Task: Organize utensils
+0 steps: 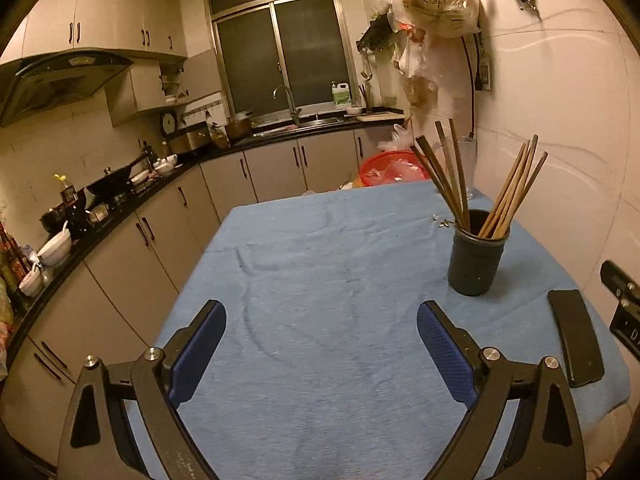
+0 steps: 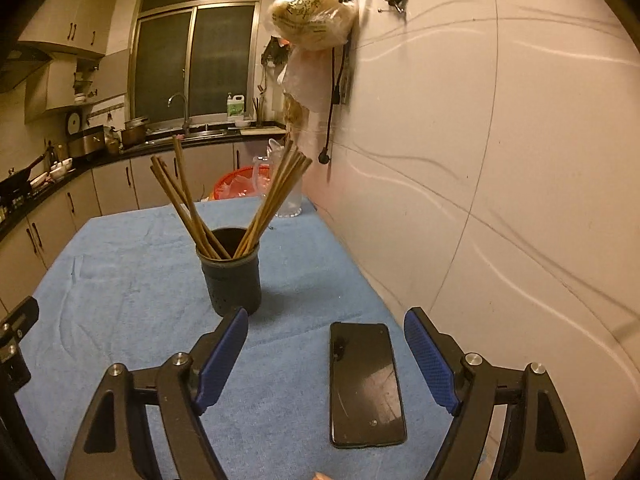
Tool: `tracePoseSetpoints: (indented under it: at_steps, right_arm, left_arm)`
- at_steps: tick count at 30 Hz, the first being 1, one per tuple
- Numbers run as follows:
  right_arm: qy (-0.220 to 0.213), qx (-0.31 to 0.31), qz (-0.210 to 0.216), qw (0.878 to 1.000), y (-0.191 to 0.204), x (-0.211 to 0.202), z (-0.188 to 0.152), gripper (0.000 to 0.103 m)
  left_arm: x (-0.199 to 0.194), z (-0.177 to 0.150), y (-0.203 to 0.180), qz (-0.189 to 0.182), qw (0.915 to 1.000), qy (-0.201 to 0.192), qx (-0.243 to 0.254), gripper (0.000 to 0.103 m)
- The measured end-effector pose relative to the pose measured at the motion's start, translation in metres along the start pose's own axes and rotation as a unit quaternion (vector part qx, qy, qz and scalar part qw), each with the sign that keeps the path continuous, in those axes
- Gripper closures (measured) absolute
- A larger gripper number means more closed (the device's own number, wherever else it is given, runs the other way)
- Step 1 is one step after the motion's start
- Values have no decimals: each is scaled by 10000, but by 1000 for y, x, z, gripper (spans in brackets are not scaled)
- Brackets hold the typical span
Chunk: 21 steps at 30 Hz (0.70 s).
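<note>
A dark round holder (image 1: 475,256) stands upright on the blue cloth (image 1: 320,280), with several wooden chopsticks (image 1: 512,196) in it that fan out to both sides. It also shows in the right wrist view (image 2: 234,276), with its chopsticks (image 2: 276,200). My left gripper (image 1: 320,344) is open and empty, low over the cloth, with the holder ahead to its right. My right gripper (image 2: 326,356) is open and empty, with the holder just ahead of its left finger.
A black phone (image 2: 366,384) lies flat on the cloth between the right gripper's fingers, also in the left wrist view (image 1: 576,336). A clear jug (image 2: 290,196) and a red basket (image 1: 394,170) are at the table's far end. The wall (image 2: 500,200) runs along the right. Kitchen counters (image 1: 120,200) run along the left.
</note>
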State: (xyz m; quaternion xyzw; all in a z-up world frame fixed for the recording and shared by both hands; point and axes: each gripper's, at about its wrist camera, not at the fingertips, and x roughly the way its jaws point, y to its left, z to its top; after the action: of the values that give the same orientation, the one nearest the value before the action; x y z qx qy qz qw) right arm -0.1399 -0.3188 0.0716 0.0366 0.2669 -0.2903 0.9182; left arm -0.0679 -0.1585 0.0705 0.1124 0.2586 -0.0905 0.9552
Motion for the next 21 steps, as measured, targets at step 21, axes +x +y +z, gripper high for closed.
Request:
tracePoseSetpoints:
  at_steps: [21]
  right_arm:
    - [175,-96,98,9998,11,13,1,20]
  left_arm:
    - [7,-6,-3,-5,9999,70,147,7]
